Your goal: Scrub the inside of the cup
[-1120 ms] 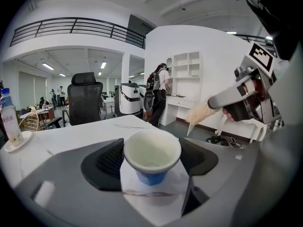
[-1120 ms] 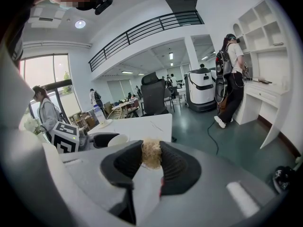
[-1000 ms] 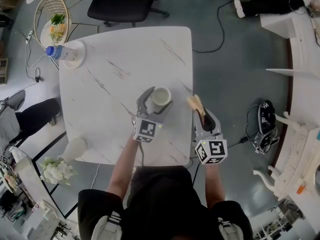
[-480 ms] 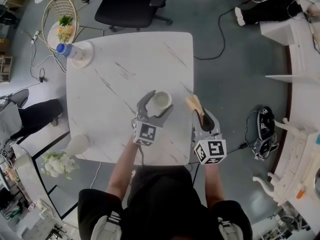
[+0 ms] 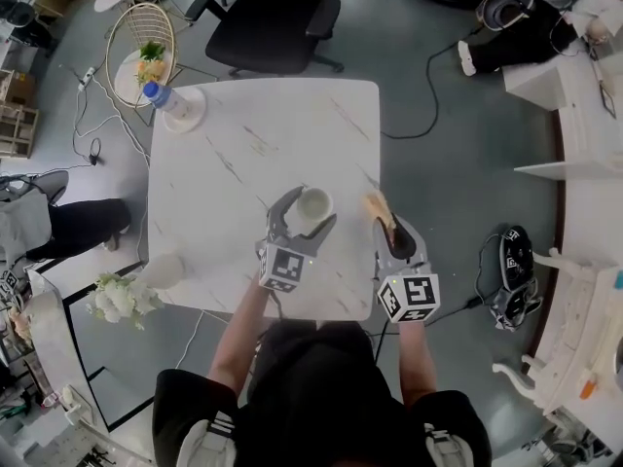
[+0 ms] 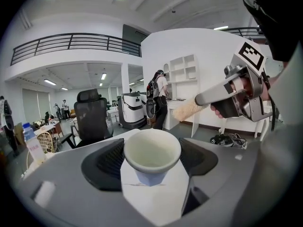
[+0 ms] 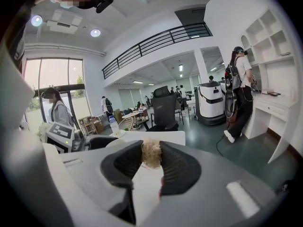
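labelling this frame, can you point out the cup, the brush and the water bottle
cup (image 5: 313, 204), head view, on its pale inside
brush (image 6: 185, 110), left gripper view, on its bristle head
water bottle (image 5: 167, 99), head view, on its clear body

You're in an open office-lab: railed mezzanine (image 7: 156, 40) upper centre, office chair (image 5: 277, 13) at the top, wheeled robot (image 7: 210, 103) and shelves (image 7: 265, 46) right.

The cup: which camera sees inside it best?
The left gripper view: the cup is close, its inside facing the camera. The head view shows it small, from above. The right gripper view doesn't show it clearly.
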